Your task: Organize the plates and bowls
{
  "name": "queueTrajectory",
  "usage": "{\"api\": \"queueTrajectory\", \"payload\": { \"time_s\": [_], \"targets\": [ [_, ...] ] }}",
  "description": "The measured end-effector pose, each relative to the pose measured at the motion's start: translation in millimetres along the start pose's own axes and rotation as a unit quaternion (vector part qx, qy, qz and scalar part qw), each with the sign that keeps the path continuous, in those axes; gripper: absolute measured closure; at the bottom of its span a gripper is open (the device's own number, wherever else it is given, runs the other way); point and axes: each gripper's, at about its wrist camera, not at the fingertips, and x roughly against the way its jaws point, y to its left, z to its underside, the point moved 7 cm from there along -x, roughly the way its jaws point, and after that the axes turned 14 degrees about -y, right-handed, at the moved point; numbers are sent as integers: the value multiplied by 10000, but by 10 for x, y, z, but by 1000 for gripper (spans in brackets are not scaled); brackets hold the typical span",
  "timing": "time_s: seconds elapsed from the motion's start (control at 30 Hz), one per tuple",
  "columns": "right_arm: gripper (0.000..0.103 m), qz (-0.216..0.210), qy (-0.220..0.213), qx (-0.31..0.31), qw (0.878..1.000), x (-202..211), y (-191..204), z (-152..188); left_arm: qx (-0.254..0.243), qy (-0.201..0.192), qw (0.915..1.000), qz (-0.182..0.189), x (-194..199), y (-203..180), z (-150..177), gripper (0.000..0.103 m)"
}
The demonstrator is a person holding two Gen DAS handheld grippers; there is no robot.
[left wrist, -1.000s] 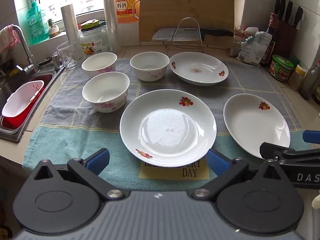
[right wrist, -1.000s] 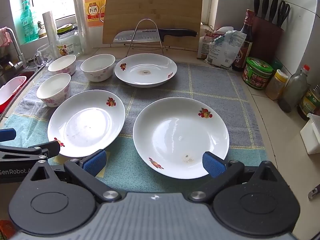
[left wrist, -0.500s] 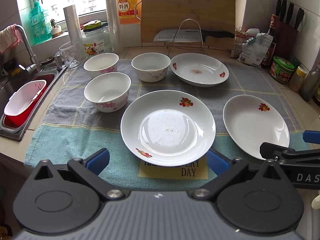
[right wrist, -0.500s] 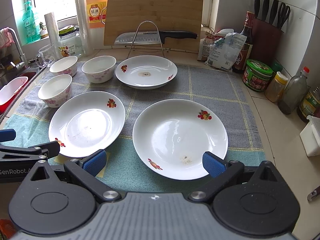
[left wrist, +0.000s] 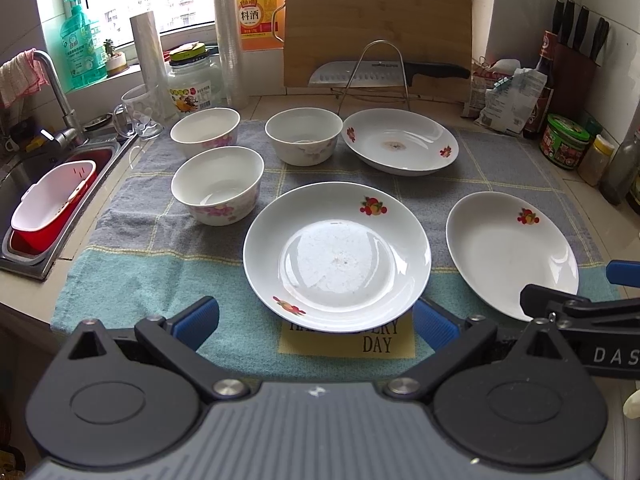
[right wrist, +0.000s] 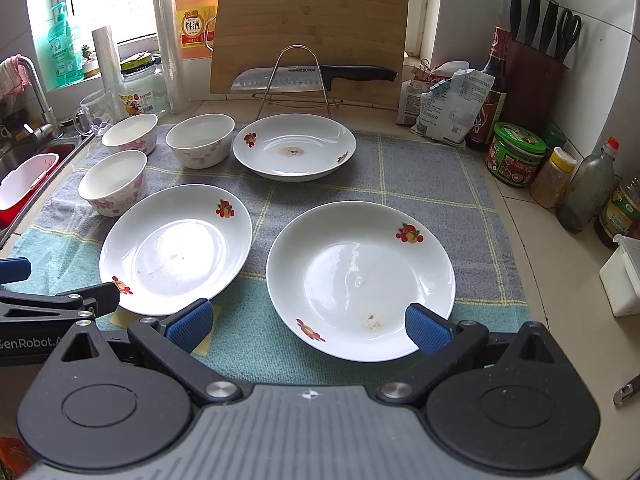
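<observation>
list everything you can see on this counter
plates: 3, white with fruit prints, on the towel, two near, one far
bowls: 3, white with pink flowers, towel's left part
towel: 1, grey and teal, under the dishes
cutting board: 1, wood, upright at the back
knife: 1, black handle, on the wire rack before the board
knife block: 1, dark red, back right
jars and bottles: several, right edge
sink: 1, steel, far left
left gripper: open, before the middle plate
right gripper: open, before the right plate

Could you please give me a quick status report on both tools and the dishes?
Left tool open, empty. Right tool open, empty. Three plates, three bowls separate on towel, unstacked. Nothing blocking.
</observation>
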Motion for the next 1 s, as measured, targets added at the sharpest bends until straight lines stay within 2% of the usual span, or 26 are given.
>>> {"api": "queueTrajectory", "payload": {
  "time_s": [1.0],
  "targets": [
    [0, 0, -33, 8, 10000, 32, -14, -11, -5, -16, 10000, -6, 25, 5, -2, 1]
  ]
}}
